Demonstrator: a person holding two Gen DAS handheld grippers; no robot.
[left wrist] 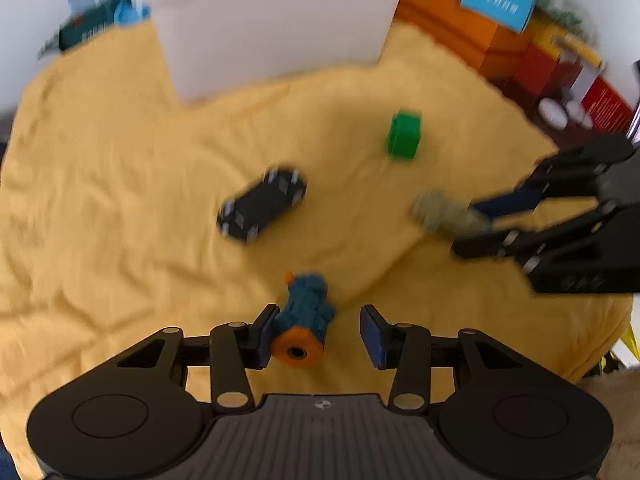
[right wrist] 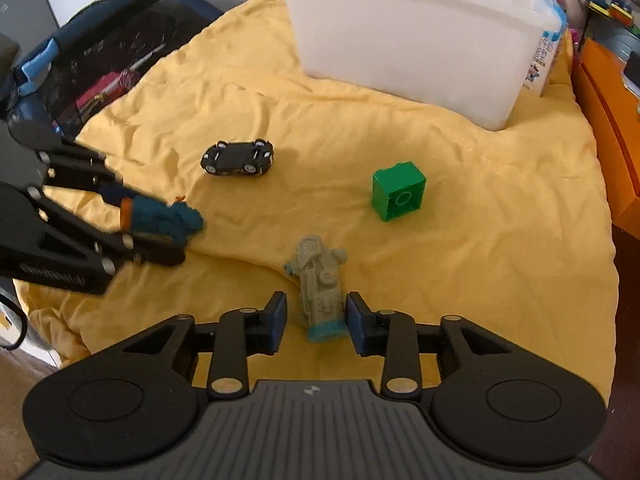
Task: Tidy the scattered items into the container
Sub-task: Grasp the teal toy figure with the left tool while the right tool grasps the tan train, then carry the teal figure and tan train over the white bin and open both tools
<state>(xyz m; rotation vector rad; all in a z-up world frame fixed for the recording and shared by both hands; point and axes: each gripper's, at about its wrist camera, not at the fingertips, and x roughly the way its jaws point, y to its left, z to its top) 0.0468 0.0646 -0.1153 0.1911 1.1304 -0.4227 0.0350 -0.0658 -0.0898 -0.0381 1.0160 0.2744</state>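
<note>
A white plastic bin (left wrist: 276, 28) (right wrist: 420, 36) stands at the far side of a yellow cloth. A teal and orange toy (left wrist: 306, 320) (right wrist: 164, 216) lies on the cloth between the fingers of my open left gripper (left wrist: 316, 334) (right wrist: 156, 224), touching the left pad. A grey-green toy vehicle (right wrist: 322, 296) (left wrist: 448, 214) lies between the fingers of my open right gripper (right wrist: 316, 322) (left wrist: 476, 220), with gaps at the pads. A black toy car (left wrist: 262, 208) (right wrist: 239, 158) lies upside down and a green block (left wrist: 404, 136) (right wrist: 398, 191) sits on the cloth.
The yellow cloth (right wrist: 440, 264) is wrinkled. Orange and red boxes (left wrist: 500, 44) stand at its right side. A dark mesh bag (right wrist: 100, 64) lies beyond its left edge. A blue box (left wrist: 496, 0) stands at the back right.
</note>
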